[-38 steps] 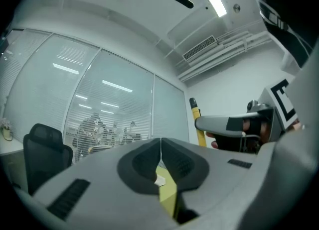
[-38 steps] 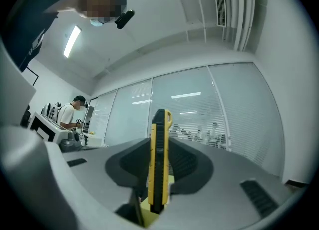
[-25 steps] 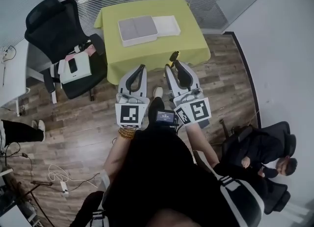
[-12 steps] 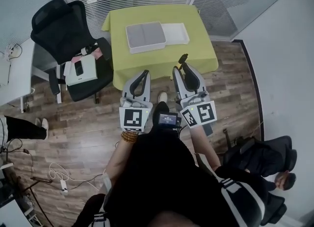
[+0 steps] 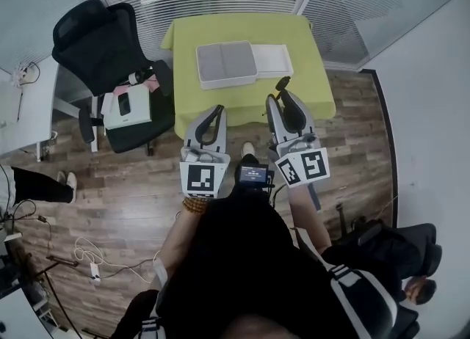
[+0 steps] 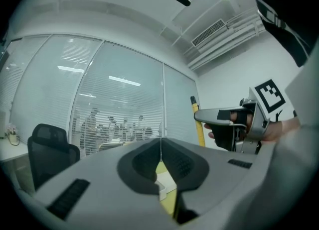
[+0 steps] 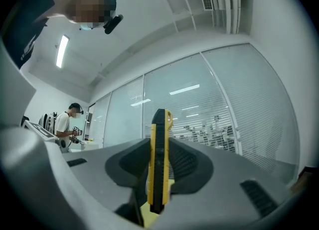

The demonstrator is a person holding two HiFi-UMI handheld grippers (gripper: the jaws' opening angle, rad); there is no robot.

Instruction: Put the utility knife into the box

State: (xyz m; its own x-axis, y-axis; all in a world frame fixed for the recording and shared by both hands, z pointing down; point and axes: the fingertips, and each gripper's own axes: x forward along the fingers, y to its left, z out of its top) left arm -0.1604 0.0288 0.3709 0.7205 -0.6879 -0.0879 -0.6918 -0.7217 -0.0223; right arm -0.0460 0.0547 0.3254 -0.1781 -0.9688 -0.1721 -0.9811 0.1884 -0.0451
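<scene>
The right gripper (image 7: 159,150) held the utility knife (image 7: 158,174) between its jaws. The pads pressed on both flat sides, and the yellow and black body stood out past the fingertips. The left gripper (image 6: 160,143) was just beside it, to its left, with its jaws closed together and nothing between them (only a thin line showed where they met). The grey box (image 5: 226,63) lay on the green table (image 5: 242,28), ahead of the right gripper and a little to its left, well apart from the knife. A white piece (image 5: 272,59) lay against the box.
</scene>
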